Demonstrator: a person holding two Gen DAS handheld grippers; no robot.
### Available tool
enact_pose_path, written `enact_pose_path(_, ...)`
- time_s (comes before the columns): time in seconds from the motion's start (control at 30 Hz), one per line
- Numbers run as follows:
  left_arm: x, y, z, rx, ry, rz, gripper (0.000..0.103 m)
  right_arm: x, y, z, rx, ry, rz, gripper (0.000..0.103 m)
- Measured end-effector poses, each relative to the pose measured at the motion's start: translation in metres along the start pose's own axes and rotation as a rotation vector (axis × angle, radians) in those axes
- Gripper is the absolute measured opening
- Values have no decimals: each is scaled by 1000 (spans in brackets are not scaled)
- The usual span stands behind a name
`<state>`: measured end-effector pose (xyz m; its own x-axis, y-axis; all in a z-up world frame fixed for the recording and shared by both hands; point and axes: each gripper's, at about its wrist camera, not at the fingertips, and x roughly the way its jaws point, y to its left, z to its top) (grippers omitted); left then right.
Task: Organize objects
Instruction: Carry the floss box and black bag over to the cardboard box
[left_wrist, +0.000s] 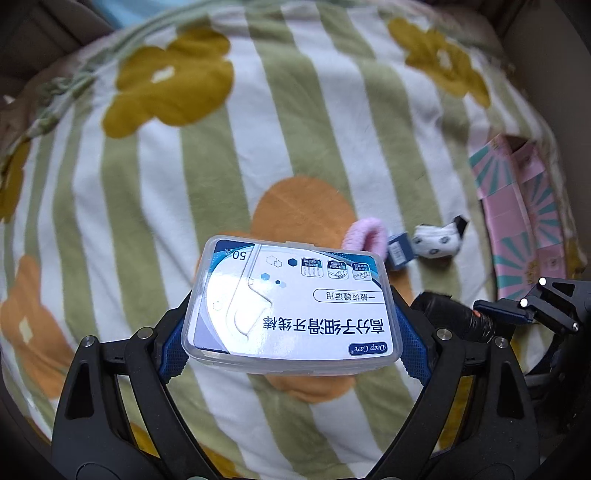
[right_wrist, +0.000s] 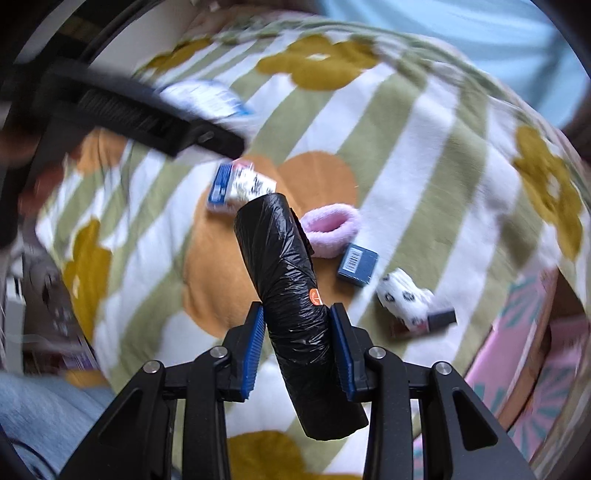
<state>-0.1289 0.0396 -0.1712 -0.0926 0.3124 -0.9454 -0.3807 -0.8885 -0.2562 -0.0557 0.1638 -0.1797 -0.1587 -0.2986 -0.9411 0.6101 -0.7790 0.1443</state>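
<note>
Left wrist view: a clear floss box (left_wrist: 291, 302) is pinched between the blue pads of the left gripper (left_wrist: 291, 332), label up, held above the striped flower blanket (left_wrist: 221, 166). Only this view shows the label print and the long run of the pink box (left_wrist: 524, 218) at the blanket's right edge. The right gripper (left_wrist: 532, 314) is seen at the right rim, with a black roll (left_wrist: 450, 317) in it.

Right wrist view: the roll (right_wrist: 295, 299) is clamped between the pads of the right gripper (right_wrist: 299, 350), its length running forward past the fingertips and back behind them. An orange sticker (right_wrist: 314, 296) is seen only here. The left gripper (right_wrist: 147, 114) appears blurred at upper left.

On the blanket, ahead of both grippers: a pink scrunchie (right_wrist: 330, 229), a small blue box (right_wrist: 357, 264) just beside it, a spotted sock (right_wrist: 404, 297) further right. A blue-white packet (right_wrist: 236, 186) near the roll's far end is seen in this view alone.
</note>
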Motion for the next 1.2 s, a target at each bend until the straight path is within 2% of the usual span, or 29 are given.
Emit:
enact_pose_path(0.07, -29, 2, -9, -15, -45, 5, 89, -43, 19, -4, 64, -28, -14, 33)
enact_pose_path(0.37, -126, -22, -68, -112, -261, 71, 89, -146, 35, -13, 307, -190, -70, 33)
enact_pose_path(0.53, -163, -39, -99, -152, -380, 108, 89, -183, 37, -27, 430, -278, -62, 33)
enact_pose_path(0.6, -175, -44, -111, -162, -427, 146, 89, -193, 40, -32, 453, -302, -67, 33)
enact_pose_path(0.73, -192, -51, -129, -170, -502, 169, 89, -202, 50, -38, 459, -337, -82, 33)
enact_pose_path(0.9, -204, -50, -133, -182, -530, 187, 89, -212, 56, -36, 440, -368, -91, 33)
enact_pose_path(0.93, -206, -51, -133, -186, -537, 220, 89, -215, 56, -36, 436, -375, -97, 33)
enact_pose_path(1.2, -214, -64, -124, -144, -561, 227, 89, -236, 48, -42, 454, -428, -145, 33)
